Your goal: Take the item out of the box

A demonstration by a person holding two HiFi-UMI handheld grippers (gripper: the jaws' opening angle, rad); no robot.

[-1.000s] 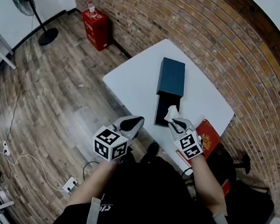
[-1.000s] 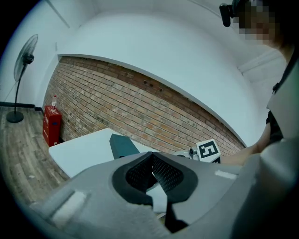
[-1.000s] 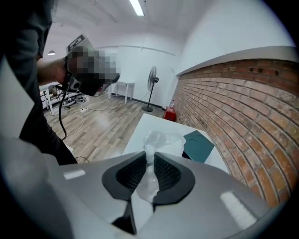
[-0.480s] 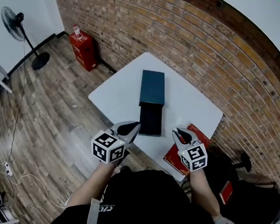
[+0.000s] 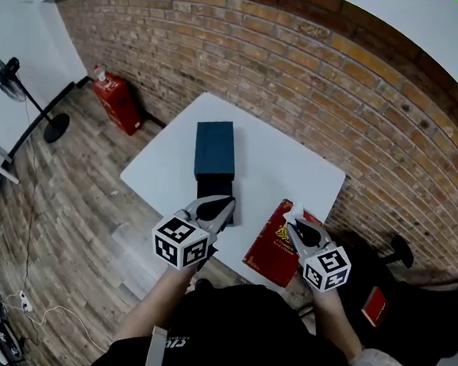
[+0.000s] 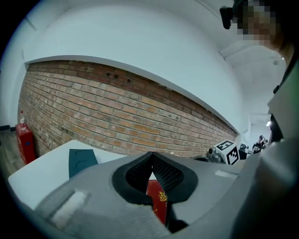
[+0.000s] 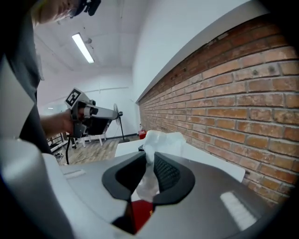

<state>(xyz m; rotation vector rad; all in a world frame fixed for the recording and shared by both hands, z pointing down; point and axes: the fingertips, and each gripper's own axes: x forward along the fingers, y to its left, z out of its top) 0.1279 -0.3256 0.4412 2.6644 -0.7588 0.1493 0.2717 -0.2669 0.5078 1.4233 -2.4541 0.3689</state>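
On the white table [image 5: 282, 163] lies a dark teal box lid [image 5: 215, 147], also seen in the left gripper view [image 6: 80, 161]. The black box base [image 5: 212, 188] sits just in front of the lid, partly hidden by my left gripper [image 5: 216, 209]. That gripper's jaws [image 6: 150, 159] meet at the tips with nothing between them. My right gripper [image 5: 299, 227] hangs over a red book [image 5: 269, 247] at the table's near edge. It is shut on a crumpled white item [image 7: 161, 140], which sticks up beyond the fingertips [image 7: 150, 158].
A brick wall [image 5: 318, 74] runs behind the table. A red crate [image 5: 115, 100] and a standing fan [image 5: 15, 80] stand on the wooden floor at the left. A dark chair [image 5: 412, 318] with a small red thing [image 5: 374, 305] is at the right.
Both grippers have drawn back from the box toward the person and risen. The right one carried the white item from over the black base to above the red book.
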